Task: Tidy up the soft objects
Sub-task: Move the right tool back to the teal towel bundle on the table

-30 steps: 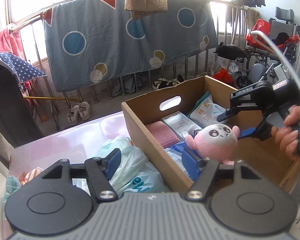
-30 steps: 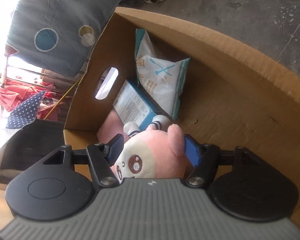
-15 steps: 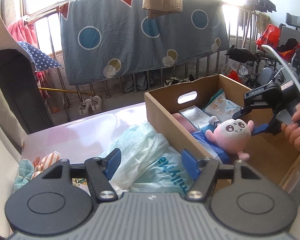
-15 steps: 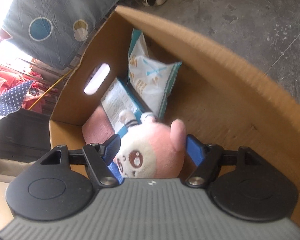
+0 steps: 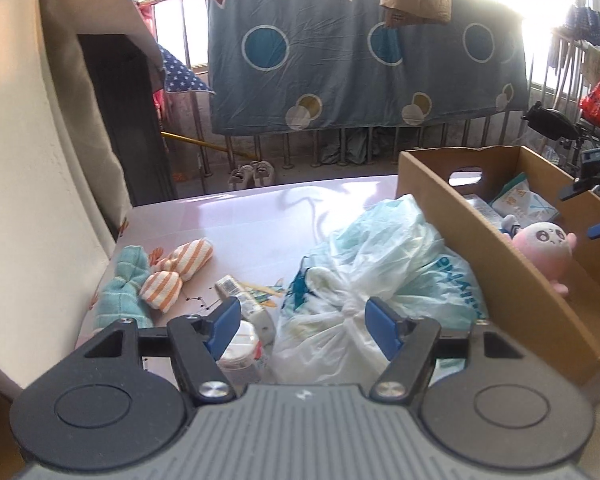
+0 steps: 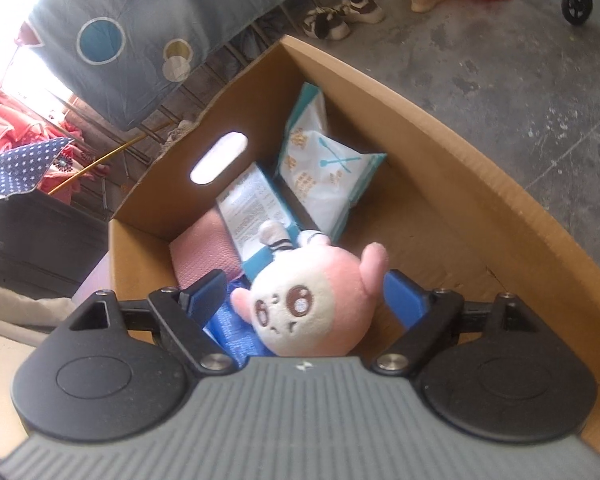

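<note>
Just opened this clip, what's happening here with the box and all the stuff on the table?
A person with a gripper in each hand is sorting soft things into a cardboard box. The right gripper is opening around a pink plush toy that sits in the box among packets; its fingers no longer press on it. The left gripper is open and empty, pointed at the table, over a knotted plastic bag. Striped and teal cloth bundles lie there, not yet packed.
</note>
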A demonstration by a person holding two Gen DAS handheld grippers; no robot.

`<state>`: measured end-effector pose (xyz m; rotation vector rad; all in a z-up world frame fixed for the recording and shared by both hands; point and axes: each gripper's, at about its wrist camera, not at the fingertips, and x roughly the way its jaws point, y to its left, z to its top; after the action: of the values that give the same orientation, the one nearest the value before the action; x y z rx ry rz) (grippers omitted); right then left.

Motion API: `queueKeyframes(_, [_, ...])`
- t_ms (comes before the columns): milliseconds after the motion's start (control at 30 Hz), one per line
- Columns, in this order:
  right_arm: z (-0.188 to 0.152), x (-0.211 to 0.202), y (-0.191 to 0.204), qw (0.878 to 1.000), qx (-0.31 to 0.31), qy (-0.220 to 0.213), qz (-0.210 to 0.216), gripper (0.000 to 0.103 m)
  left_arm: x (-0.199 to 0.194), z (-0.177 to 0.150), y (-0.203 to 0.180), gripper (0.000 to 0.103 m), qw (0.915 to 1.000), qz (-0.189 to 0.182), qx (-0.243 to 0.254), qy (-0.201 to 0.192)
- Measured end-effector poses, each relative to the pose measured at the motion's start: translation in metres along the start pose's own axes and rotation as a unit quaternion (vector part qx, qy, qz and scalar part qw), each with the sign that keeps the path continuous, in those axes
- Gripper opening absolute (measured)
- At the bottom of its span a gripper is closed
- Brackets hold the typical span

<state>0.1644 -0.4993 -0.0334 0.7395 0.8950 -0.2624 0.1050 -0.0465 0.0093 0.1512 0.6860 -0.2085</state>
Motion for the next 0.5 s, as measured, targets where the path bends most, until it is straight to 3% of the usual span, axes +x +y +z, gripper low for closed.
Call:
queueKeyframes(167, [-0.007, -0.016, 0.047, 0.998, -0.049, -0.008, 0.038, 0.086, -0.006, -0.010, 0.031, 0.070, 0.9989, 0.041, -0.022, -0.004])
queueKeyframes(300, [-0.019, -0.021, 0.100, 0.991, -0.091, 0.009, 0.100, 0.086, -0.007, -0.016, 0.055, 0.070, 0.9962, 0.081, -0.029, -0.011])
queueKeyframes(400, [-0.034, -0.013, 0.152, 0.979, -0.125, 0.042, 0.157, 0.086, -0.004, -0.022, 0.069, 0.070, 0.9909, 0.133, -0.016, -0.016])
queueKeyframes(500, [-0.054, 0.005, 0.211, 0.962, -0.169, 0.085, 0.198, 0.086, 0.005, -0.030, 0.079, 0.070, 0.9803, 0.196, 0.017, -0.018])
